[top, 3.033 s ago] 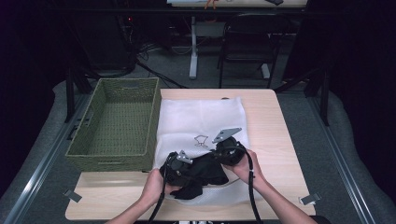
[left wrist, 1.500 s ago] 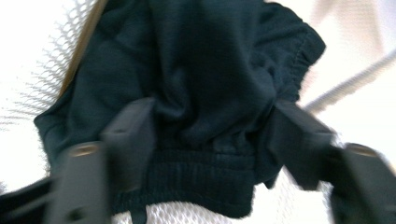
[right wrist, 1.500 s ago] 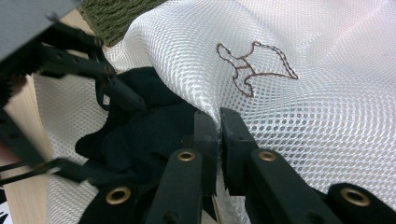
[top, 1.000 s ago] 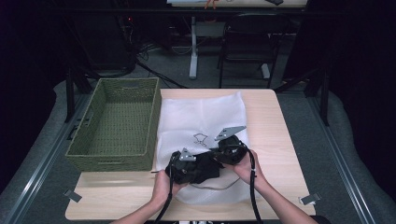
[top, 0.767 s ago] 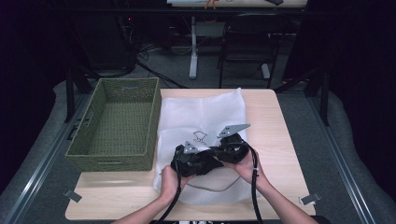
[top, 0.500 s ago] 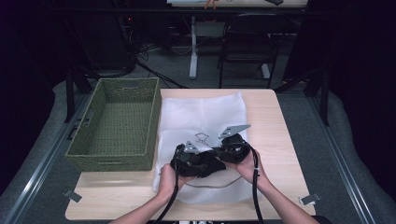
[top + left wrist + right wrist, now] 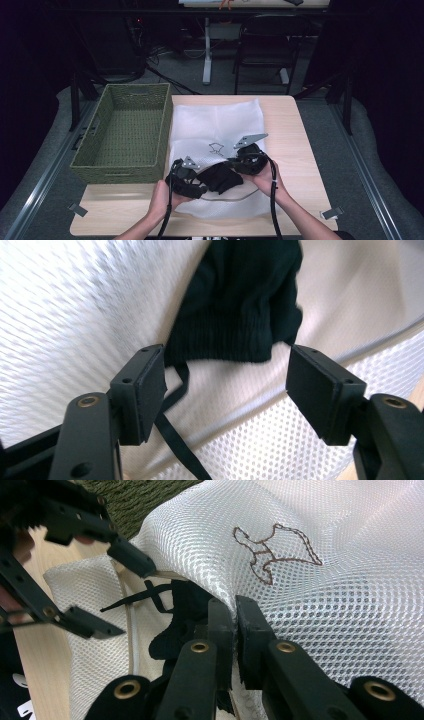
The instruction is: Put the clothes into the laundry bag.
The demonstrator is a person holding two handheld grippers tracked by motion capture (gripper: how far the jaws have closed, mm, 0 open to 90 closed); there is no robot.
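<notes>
Looking down from the high view, the work appears to be about halfway: a black knitted garment (image 7: 220,177) lies at the mouth of a white mesh laundry bag (image 7: 217,125) spread on the wooden table (image 7: 295,130), partly tucked in but with much of it apparently outside the opening. What is left, by my reading, is to push the rest inside and close the bag. The left gripper (image 7: 184,181) sits at the garment's left end, the right gripper (image 7: 244,162) at its right end on the bag's edge. The green woven basket (image 7: 125,131) beside the bag stands empty.

Along the left gripper view, the jaws have just been opening and stand wide apart, their pads (image 7: 150,390) touching nothing; the garment's ribbed hem (image 7: 235,347) lies just beyond them, with a thin black strap (image 7: 175,430) trailing down between the jaws. The garment rests on the smooth white lining at the bag's mouth.

Along the right gripper view, the right gripper (image 7: 233,625) has its jaws pinched tight on the upper mesh layer (image 7: 325,595) of the bag, lifting it so the mouth gapes. Dark fabric (image 7: 185,615) shows under that raised layer, though how deep it reaches is hard to tell. The left gripper (image 7: 115,590) hangs open at the mouth.
</notes>
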